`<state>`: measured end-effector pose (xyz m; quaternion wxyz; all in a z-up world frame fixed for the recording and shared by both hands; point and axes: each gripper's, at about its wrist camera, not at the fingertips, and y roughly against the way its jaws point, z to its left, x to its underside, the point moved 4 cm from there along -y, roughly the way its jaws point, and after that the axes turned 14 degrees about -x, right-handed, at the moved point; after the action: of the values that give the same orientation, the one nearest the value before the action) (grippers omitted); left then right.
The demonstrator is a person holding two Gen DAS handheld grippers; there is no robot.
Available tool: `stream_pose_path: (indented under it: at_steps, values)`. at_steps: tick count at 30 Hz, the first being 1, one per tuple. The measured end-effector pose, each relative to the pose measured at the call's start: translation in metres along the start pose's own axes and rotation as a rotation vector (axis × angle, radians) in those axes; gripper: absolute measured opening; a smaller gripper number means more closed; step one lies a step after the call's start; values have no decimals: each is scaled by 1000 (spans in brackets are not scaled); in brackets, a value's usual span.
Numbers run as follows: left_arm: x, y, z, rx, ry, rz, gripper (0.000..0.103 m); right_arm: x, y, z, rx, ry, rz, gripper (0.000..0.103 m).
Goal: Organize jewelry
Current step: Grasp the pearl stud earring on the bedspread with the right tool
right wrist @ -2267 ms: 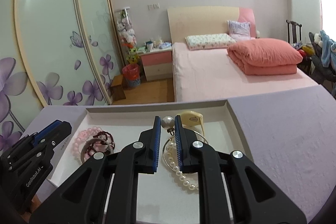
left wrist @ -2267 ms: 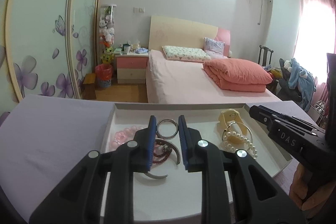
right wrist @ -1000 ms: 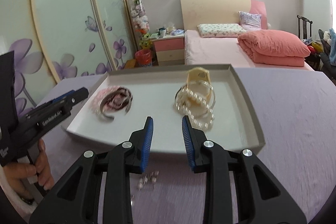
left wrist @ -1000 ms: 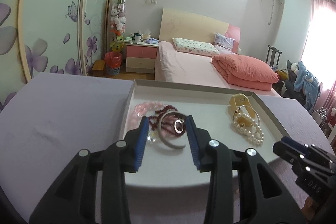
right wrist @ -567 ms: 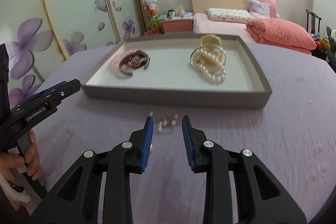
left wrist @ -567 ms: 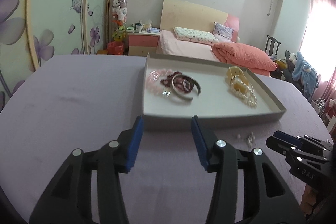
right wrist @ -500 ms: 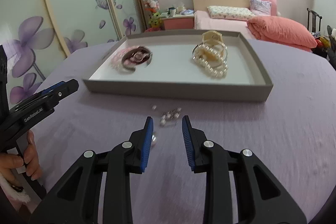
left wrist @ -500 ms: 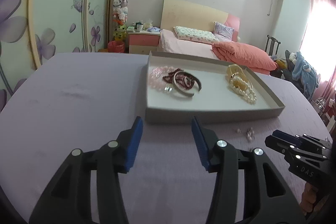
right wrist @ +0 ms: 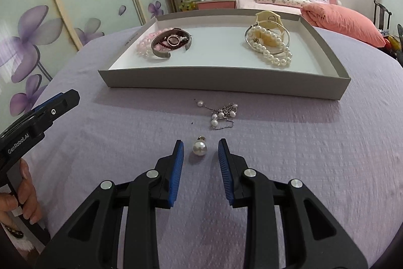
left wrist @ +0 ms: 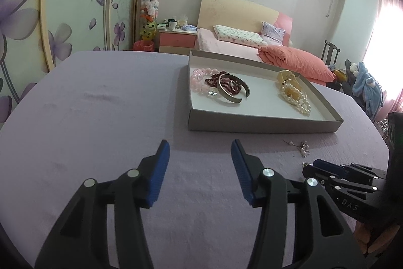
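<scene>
A grey jewelry tray (right wrist: pixel 226 82) (left wrist: pixel 252 123) sits on the purple cloth. It holds a pink bead bracelet (right wrist: pixel 144 46), a silver bangle (right wrist: pixel 161 53) around dark red beads, and a pearl necklace (right wrist: pixel 273 53) with a cream watch (right wrist: pixel 268 17). In front of the tray lie a thin pearl chain (right wrist: pixel 223 115) (left wrist: pixel 302 146) and a single pearl earring (right wrist: pixel 199 148). My right gripper (right wrist: pixel 200 149) is open, its jaws either side of the pearl earring. My left gripper (left wrist: pixel 200 150) is open and empty over bare cloth left of the tray's front.
The left gripper's body (right wrist: pixel 37 117) shows at the left of the right wrist view, the right one (left wrist: pixel 352 188) at the lower right of the left wrist view. A bed (left wrist: pixel 239 47) and mirrored wardrobe doors (left wrist: pixel 50 4) stand behind the table.
Both grippers have pulled back out of the tray and opened. The right one has dropped low over the cloth, so the pearl earring now lies between its jaws.
</scene>
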<state>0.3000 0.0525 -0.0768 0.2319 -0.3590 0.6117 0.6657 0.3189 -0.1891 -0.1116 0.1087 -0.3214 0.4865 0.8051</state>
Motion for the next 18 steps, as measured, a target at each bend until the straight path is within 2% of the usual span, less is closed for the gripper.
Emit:
stream_pose_path:
  at_steps: [2,9,18]
  values:
    - [0,0,-1,-1,-3,0,51,-1,-1,0,6,4,2,29]
    - [-1,-2,-4,-6,-16,-2,51,-1,-1,0,36,16,11,14]
    - [0,-2,-6,-10,-20,3,52,3,3,-3,48,7,8,14]
